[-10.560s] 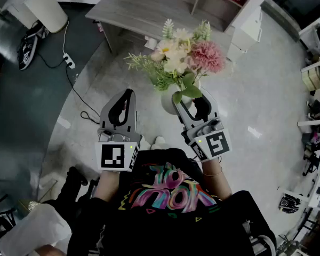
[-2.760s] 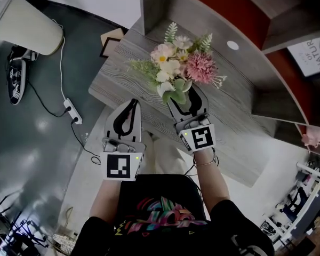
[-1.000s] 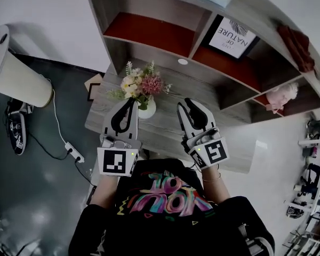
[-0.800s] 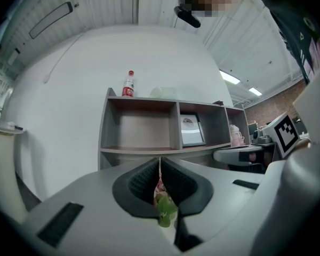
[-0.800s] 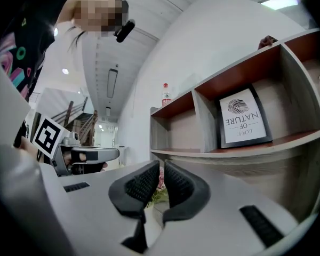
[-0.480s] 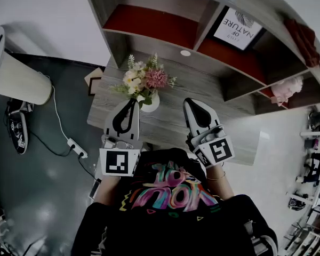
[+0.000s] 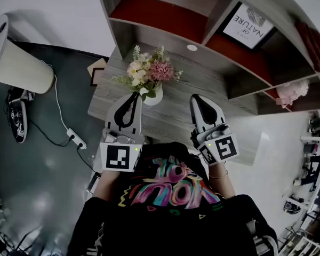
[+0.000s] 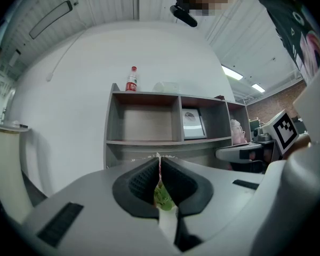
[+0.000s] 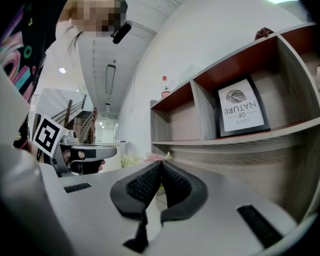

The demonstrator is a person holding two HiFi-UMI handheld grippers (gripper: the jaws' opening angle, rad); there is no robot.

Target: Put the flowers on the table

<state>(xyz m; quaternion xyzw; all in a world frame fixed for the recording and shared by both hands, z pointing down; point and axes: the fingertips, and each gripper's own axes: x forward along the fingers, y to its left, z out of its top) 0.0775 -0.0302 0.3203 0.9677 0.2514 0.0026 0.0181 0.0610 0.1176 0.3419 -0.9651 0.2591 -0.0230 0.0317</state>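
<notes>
The flowers (image 7: 149,72), pink, cream and green, stand upright in a round white vase (image 7: 154,96) on the grey wooden table (image 7: 208,84). My left gripper (image 7: 134,96) is shut, its tips just left of the vase and close to it. In the left gripper view (image 8: 159,161) a green leaf (image 8: 161,195) shows through the gap below the closed tips. My right gripper (image 7: 197,98) is shut and empty, a short way right of the vase. In the right gripper view (image 9: 161,164) the flowers (image 9: 149,157) sit low, beyond the tips to the left.
A shelf unit rises behind the table with a framed print (image 7: 250,19), a pink soft toy (image 7: 290,92) and a red bottle (image 8: 131,80) on top. On the floor at left: a cream cylinder (image 7: 16,63), a power strip (image 7: 74,137), a small frame (image 7: 97,71).
The right gripper's jaws, open a second ago, have closed on nothing. Both grippers sit slightly further back from the vase, which stays on the table.
</notes>
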